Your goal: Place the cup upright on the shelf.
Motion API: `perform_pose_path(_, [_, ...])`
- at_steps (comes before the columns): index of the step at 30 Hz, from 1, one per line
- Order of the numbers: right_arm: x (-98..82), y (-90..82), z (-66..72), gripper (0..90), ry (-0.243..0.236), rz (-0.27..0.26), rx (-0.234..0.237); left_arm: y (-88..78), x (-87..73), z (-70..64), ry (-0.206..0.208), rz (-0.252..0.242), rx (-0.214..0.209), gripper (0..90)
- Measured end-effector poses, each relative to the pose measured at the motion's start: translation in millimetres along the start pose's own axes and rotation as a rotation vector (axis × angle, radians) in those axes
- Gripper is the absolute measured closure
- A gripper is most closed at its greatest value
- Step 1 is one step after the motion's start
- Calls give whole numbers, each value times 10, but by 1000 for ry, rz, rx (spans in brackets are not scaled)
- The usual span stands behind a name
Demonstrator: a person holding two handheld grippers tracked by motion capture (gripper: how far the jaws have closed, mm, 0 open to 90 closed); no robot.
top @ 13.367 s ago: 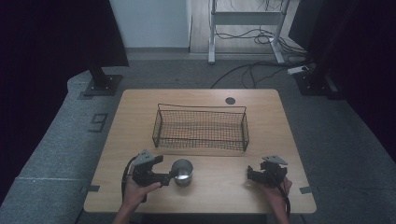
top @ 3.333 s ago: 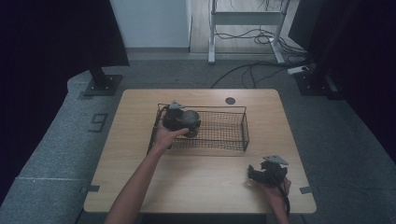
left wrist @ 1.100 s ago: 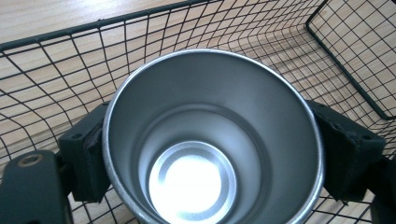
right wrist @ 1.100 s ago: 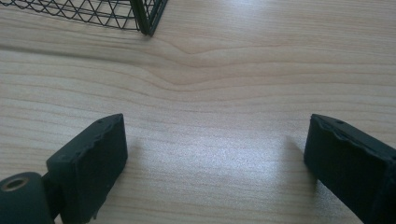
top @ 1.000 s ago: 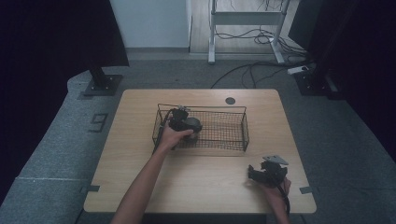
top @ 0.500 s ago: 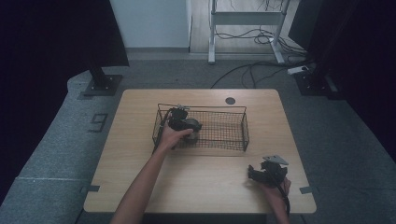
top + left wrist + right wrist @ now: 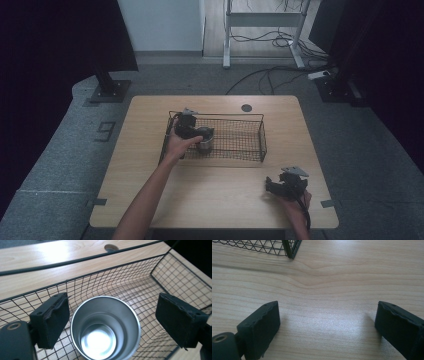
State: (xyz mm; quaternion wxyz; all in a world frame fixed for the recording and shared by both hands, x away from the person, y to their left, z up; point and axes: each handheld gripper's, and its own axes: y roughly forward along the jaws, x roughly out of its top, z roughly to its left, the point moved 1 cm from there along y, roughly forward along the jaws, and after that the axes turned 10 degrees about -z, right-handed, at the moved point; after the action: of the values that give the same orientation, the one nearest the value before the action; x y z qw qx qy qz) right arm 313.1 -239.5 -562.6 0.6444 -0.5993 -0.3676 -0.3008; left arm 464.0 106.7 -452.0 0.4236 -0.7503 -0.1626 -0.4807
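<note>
Since the start my left tongs (image 7: 192,131) have carried the steel cup (image 7: 204,138) off the near table edge and over the rim of the wire basket (image 7: 250,150), and now they've let go: in the left gripper view the jaws stand wide apart, one at 9 o'clock and one at 3 o'clock of the cup (image 7: 105,327), neither pad touching it. It stands upright and empty in the basket's left end, mouth up, close to the mesh wall. My right tongs (image 7: 284,185) sit parked at 5 o'clock on the table (image 7: 150,200), jaws spread over bare wood, nothing between them. Risk from here, as I judge it: pulling my left hand back carelessly. A pad could clip the rim and tip the cup, or snag the mesh and drag the basket.
</note>
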Motion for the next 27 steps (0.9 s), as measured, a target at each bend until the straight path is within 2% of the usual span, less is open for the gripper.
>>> perform_pose_path(6, [0,0,0,60,0,0,0,-208,3,-63,33,-34,-28,131])
perform_pose_path(12, [0,-1,-1,60,-1,1,0,-408,-63,-95,45,-55,-45,132])
perform_pose_path(18, [1,0,1,60,1,0,0,-596,-214,-106,67,-66,-39,138])
perform_pose_path(27, [1,-1,1,60,2,1,0,-895,-528,-72,73,-106,-33,145])
